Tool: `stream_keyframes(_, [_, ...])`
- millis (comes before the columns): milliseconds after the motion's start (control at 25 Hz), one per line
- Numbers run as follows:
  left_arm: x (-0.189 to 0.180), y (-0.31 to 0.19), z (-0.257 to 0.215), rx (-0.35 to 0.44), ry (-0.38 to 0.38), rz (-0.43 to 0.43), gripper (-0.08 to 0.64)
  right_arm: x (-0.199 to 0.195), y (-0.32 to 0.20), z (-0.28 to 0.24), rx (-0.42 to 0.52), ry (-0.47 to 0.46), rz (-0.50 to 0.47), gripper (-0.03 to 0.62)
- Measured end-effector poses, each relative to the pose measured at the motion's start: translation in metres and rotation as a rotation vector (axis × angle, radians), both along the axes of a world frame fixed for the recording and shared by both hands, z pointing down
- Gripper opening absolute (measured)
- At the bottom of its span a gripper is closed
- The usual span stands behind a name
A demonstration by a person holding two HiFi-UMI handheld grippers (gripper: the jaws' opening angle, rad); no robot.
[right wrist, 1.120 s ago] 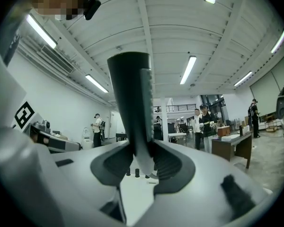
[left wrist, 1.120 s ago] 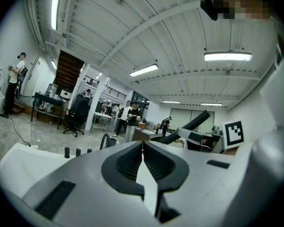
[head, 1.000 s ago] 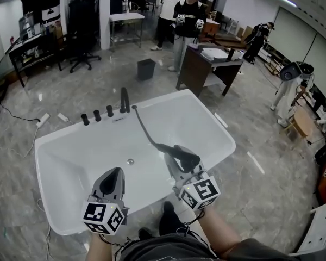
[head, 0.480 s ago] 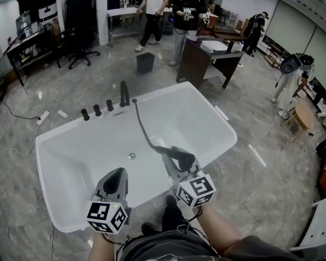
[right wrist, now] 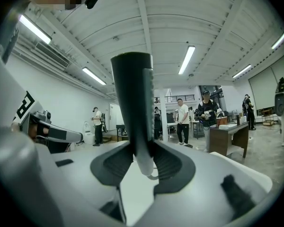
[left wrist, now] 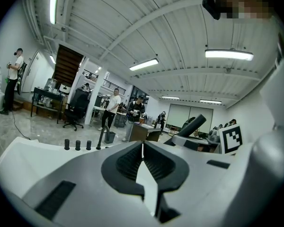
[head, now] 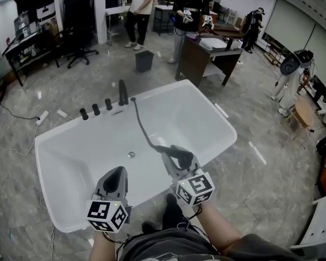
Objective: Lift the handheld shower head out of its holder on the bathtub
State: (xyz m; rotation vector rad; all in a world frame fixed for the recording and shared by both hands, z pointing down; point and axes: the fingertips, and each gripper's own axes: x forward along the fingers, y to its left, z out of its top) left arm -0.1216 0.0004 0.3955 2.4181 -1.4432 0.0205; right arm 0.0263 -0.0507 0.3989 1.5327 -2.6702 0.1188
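Plainly the right claw (head: 175, 161) is clamped on the shower head (head: 182, 155), held above the near edge of the bathtub (head: 224, 125). The left claw (head: 116, 177) is closed on nothing. The hose (head: 143, 125) runs to the far rim, so pulling further could tug the handle loose. The tub holds only its drain (head: 131, 155).

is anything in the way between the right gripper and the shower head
Nothing visible does. The right gripper is already clamped on the shower head, holding it over the bathtub; only its hose trails back to the far rim.
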Motion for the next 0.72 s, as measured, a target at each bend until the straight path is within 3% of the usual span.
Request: stream_keyframes(720, [0.01,0.008,0.004,-0.007,0.016,0.014,0.018,0.009,0.012,0.006,-0.021,0.015,0.019,0.141])
